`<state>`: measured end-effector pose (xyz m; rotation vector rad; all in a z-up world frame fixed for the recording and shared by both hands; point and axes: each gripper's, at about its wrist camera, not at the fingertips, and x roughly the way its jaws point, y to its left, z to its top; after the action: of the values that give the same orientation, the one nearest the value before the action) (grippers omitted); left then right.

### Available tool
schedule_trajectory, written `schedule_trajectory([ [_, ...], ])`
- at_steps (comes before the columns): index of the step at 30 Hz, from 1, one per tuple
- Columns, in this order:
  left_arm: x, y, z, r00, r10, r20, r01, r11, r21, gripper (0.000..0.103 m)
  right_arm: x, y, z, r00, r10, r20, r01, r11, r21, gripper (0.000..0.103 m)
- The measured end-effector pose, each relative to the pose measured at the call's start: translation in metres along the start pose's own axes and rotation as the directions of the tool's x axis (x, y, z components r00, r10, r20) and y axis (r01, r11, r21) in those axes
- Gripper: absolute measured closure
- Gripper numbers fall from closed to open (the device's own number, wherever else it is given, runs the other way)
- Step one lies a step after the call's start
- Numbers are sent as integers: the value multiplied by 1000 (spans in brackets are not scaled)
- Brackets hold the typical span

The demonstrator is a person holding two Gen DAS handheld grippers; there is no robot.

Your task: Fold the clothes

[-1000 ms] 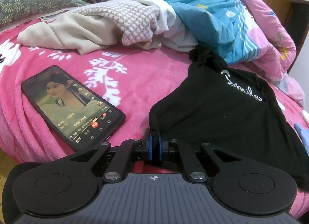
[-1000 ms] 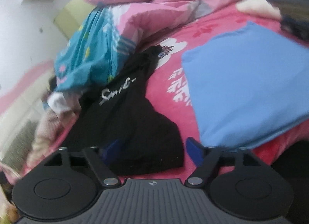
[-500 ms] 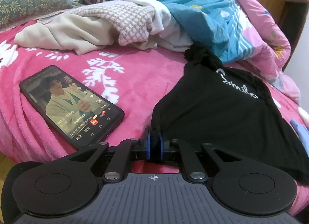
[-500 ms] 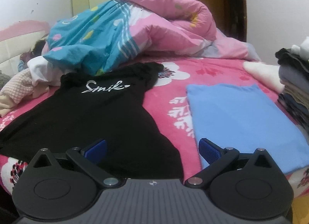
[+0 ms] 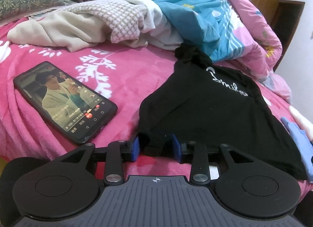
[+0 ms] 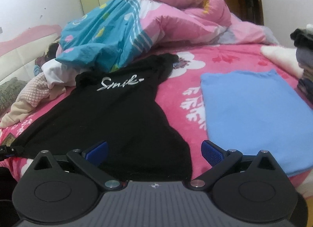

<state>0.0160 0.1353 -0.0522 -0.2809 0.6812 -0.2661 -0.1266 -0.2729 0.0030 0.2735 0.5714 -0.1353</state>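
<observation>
A black t-shirt [image 5: 211, 109] with white "Smile" lettering lies spread on the pink floral blanket [image 5: 125, 74]. My left gripper [image 5: 156, 146] stands open at the shirt's near left hem corner, and a fold of black cloth lies loose between its blue pads. In the right wrist view the same black t-shirt [image 6: 117, 113] stretches away from me, collar end far. My right gripper [image 6: 154, 150] is open wide over the shirt's near right hem corner, gripping nothing.
A phone [image 5: 64, 99] with a lit screen lies left of the shirt. A folded blue garment [image 6: 254, 113] lies to the right, with a stack of folded clothes [image 6: 305, 66] beyond. Crumpled clothes [image 5: 78, 27] and a pink and blue quilt [image 6: 137, 23] fill the far side.
My left gripper has opened and let go of the shirt's hem corner. The right gripper swung level and settled low over the shirt's near right hem, staying open.
</observation>
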Motion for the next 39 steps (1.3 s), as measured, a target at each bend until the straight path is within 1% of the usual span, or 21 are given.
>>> schedule_trajectory([
  [2,1,3,2,1000,-13,-1,13,999,-32,68,-2,-4,1,1000,8,16,-8,1000,10,0],
  [6,1,11,5,999,-49,3,49,993,-104,68,-1,-28,10,998,55,16,-57,990,127,2],
  [8,1,15,6,998,-65,6,65,988,-137,68,5,-41,13,996,91,2,-90,978,189,5],
  [10,2,18,6,997,-78,6,78,983,-167,68,15,-50,14,993,115,-18,-107,965,241,15],
  [11,2,19,7,997,-81,5,80,981,-175,68,19,-55,14,991,127,-28,-115,957,266,18],
  [12,2,20,7,997,-83,4,82,980,-180,68,24,-60,15,989,140,-37,-123,949,292,23],
  [13,2,20,7,997,-83,3,82,980,-184,68,29,-64,15,987,153,-46,-131,939,317,25],
  [15,2,20,7,997,-81,3,80,980,-184,68,38,-72,15,983,172,-66,-137,924,358,27],
  [17,2,19,7,997,-74,4,74,980,-183,68,43,-73,13,982,163,-91,-121,926,359,30],
  [20,1,19,6,997,-71,5,70,981,-179,68,39,-73,7,982,159,-102,-114,930,350,33],
  [23,2,19,7,997,-71,4,71,982,-175,68,32,-71,1,980,163,-115,-113,929,354,39],
  [25,2,20,7,997,-73,6,73,982,-174,68,26,-69,-4,978,167,-125,-113,927,358,47],
  [30,3,22,7,997,-75,11,76,980,-182,68,13,-65,-15,973,178,-149,-112,922,370,57],
  [32,5,23,7,997,-77,15,78,977,-199,70,13,-67,-17,973,176,-147,-108,918,382,63],
  [34,6,27,8,996,-83,17,85,970,-228,70,17,-72,-17,973,183,-137,-113,905,410,70],
  [35,6,28,8,996,-85,19,87,966,-242,71,19,-74,-17,973,189,-131,-117,898,424,72],
  [36,6,29,8,996,-85,21,88,964,-251,73,21,-76,-17,973,194,-126,-121,892,435,76],
  [37,5,30,8,996,-83,21,86,963,-256,75,21,-76,-18,972,199,-122,-127,889,440,84],
  [38,5,30,8,996,-81,21,84,962,-260,76,21,-77,-19,972,204,-118,-132,885,446,88],
  [39,4,30,7,997,-79,21,82,961,-265,78,21,-77,-20,971,208,-113,-137,883,449,96],
])
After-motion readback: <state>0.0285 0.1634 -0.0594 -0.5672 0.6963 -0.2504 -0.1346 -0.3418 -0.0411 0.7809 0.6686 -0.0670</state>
